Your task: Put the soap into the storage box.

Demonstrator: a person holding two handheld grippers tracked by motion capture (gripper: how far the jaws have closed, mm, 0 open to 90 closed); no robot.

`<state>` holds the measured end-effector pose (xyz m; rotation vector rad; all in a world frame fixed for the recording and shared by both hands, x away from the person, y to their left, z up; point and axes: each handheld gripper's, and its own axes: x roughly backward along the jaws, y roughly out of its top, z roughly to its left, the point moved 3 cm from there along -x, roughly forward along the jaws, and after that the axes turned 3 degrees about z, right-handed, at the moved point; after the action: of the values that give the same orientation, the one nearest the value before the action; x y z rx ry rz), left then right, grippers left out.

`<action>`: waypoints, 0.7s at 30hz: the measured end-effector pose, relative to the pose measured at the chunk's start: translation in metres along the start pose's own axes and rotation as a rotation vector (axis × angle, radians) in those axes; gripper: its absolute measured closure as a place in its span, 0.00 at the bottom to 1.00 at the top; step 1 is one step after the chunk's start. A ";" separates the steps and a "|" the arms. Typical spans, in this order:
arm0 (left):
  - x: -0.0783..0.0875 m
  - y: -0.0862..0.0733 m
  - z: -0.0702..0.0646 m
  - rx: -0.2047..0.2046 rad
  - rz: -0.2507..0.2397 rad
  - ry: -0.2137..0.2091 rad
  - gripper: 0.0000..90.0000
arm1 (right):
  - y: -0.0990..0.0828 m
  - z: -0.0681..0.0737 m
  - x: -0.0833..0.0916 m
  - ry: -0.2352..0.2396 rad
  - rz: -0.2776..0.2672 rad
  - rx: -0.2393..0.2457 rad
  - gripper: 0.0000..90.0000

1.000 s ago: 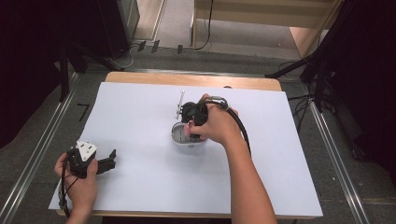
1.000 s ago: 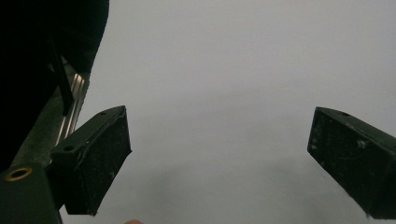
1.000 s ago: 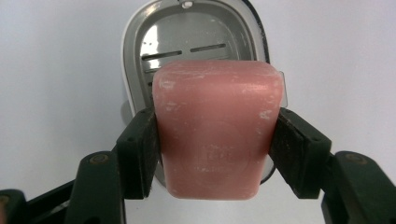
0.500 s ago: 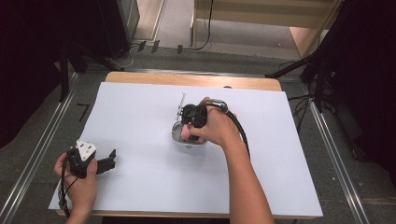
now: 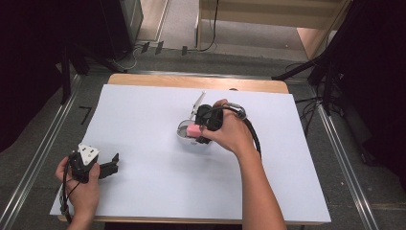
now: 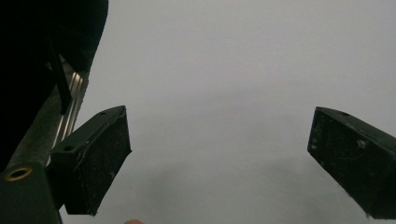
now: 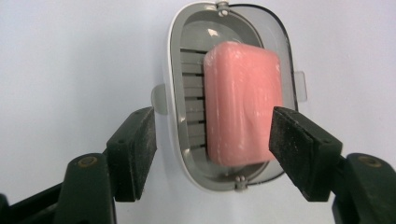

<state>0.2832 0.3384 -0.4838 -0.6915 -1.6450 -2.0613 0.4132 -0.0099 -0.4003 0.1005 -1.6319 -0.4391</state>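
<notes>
Currently the right gripper [image 7: 212, 149] sits over the oval grey-and-white plastic soap dish [image 7: 173, 100], with its jaws straddling the near end. They have just been opening: the pink rounded soap bar [image 7: 243, 102] is between them but not clamped, with a clear gap on one side and the other pad right at the bar's edge. The bar lies tilted inside the dish on its slatted drain insert. The dish's clear lid [image 5: 197, 103] stands hinged up on the far side. The dish rests mid-sheet on the white paper table cover [image 5: 143, 191]. The left gripper [image 5: 107, 167] is well apart from the dish, at the near-left corner of the sheet, jaws wide and holding nothing.
</notes>
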 end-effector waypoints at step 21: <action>0.000 0.000 0.000 0.001 -0.001 -0.001 0.07 | -0.081 0.002 0.021 -0.010 -0.064 -0.211 0.19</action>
<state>0.2832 0.3386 -0.4837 -0.6915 -1.6468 -2.0614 0.3929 -0.0907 -0.4079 -0.0081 -1.5857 -0.6590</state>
